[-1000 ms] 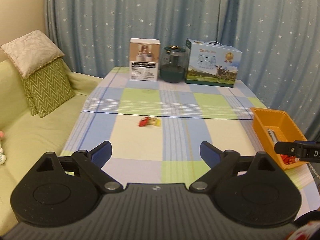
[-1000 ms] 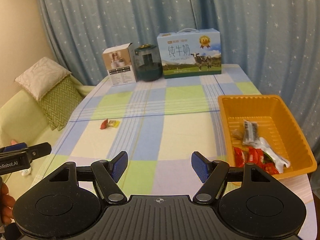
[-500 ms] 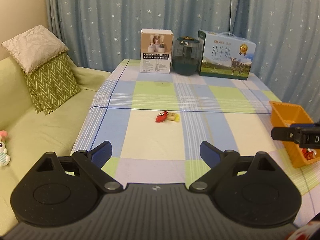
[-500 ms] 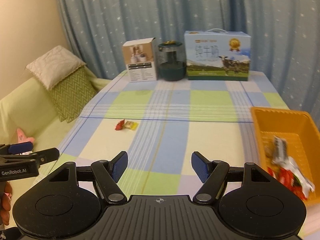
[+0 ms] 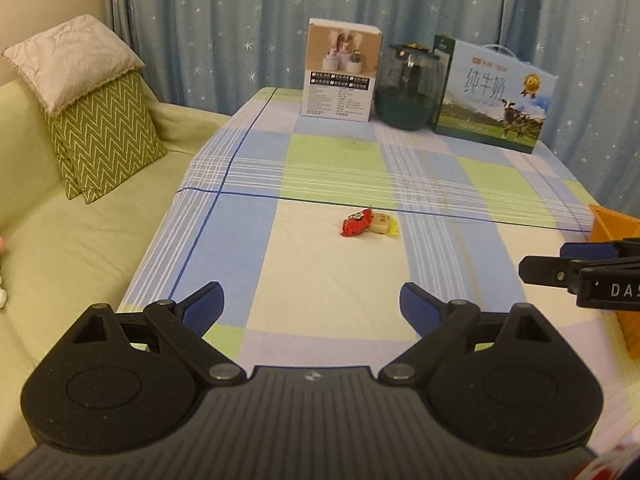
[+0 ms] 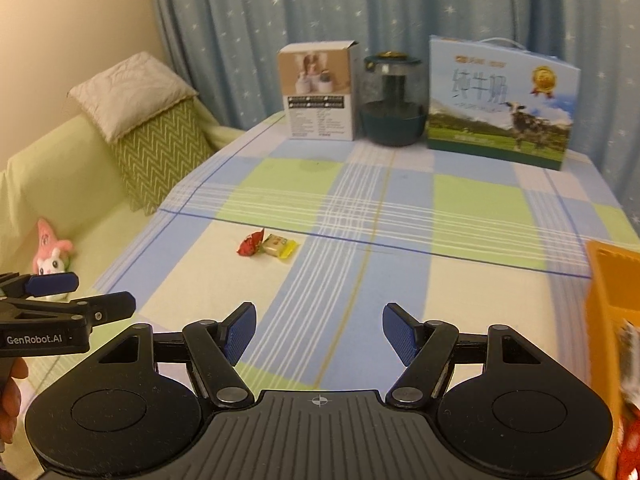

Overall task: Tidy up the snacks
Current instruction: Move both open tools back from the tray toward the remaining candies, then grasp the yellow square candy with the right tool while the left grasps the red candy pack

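A red-wrapped snack point(image 5: 356, 222) and a yellow-wrapped snack point(image 5: 385, 224) lie touching on the checked tablecloth, ahead of both grippers; they also show in the right wrist view, red point(image 6: 250, 243) and yellow point(image 6: 280, 245). The orange basket point(image 6: 608, 300) sits at the table's right edge, with snacks in it, blurred; only its corner point(image 5: 612, 228) shows in the left wrist view. My left gripper point(image 5: 312, 307) is open and empty above the table's near edge. My right gripper point(image 6: 319, 333) is open and empty, to the right of the left one.
At the table's back stand a white product box point(image 5: 342, 70), a dark green jar point(image 5: 408, 88) and a milk carton case point(image 5: 494, 94). A green sofa point(image 5: 60, 232) with cushions point(image 5: 96, 120) runs along the left. A plush toy point(image 6: 52, 250) lies on it.
Both grippers have swung left and moved closer to the two snacks. The basket has slid toward the right edge of both views. Both stay open.
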### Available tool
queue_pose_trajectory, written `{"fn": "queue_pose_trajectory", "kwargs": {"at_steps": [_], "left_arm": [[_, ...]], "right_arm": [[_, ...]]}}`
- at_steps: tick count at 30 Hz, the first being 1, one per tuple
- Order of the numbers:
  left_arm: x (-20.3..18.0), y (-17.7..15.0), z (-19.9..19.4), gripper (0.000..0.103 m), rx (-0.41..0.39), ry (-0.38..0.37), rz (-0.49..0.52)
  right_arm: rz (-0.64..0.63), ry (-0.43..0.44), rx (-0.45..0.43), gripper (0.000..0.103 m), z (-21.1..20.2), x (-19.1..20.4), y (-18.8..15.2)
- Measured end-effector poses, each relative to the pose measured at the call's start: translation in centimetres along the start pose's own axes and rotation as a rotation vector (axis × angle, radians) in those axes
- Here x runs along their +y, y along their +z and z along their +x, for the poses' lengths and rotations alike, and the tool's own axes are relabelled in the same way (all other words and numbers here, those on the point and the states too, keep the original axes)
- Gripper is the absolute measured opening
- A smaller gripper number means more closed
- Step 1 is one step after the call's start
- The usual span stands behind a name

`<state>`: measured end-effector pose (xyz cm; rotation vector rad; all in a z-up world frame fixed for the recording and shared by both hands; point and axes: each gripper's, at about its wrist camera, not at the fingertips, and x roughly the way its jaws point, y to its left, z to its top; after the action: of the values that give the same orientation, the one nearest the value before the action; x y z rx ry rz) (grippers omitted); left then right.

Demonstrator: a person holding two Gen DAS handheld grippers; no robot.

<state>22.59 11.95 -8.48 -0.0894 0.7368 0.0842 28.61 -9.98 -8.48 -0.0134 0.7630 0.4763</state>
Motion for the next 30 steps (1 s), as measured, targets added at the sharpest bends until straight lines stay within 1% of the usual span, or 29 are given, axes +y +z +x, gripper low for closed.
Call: {"fn": "queue_pose_trajectory", "kwargs": {"at_steps": [9,11,13,16,17,19,21,26,30], "left_arm": [[0.4,0.8,5.1,0.094,-0.012,-0.020,0.039],[0.5,1.3,6.2,0.094,-0.018,-0.012,0.043],[0.7,1.7,7.1,0.094,-0.031,0.000,0.040],[0.8,2.0,8.1,0.093,-0.043,0.001,0.022],[0.8,2.1,8.3,0.093,-0.039,-0.001,0.018],[0.9,2.1,8.8,0.093,-0.031,-0.002,0.011],[1.1,2.2,9.0,0.093,-0.024,-0.001,0.003],[2.0,2.5,9.8,0.093,-0.036,0.013,-0.013],[2.4,2.4,10.3,0.093,-0.025,0.019,-0.016]], "right_arm": [[-0.096,0.041,-0.004,0.070,6.1,0.1,0.9],[-0.124,0.051,-0.005,0.070,7.5,0.2,1.0],[-0.140,0.064,-0.009,0.066,8.8,0.3,1.2],[-0.183,0.094,-0.008,0.062,10.6,0.8,1.4],[-0.211,0.092,-0.007,0.062,11.2,1.1,1.5],[-0.249,0.104,-0.008,0.057,12.5,1.4,1.6],[-0.267,0.106,-0.015,0.055,13.6,1.4,1.9],[-0.314,0.120,-0.016,0.054,16.0,1.5,2.6],[-0.338,0.145,-0.026,0.052,16.9,1.7,2.8]]}}
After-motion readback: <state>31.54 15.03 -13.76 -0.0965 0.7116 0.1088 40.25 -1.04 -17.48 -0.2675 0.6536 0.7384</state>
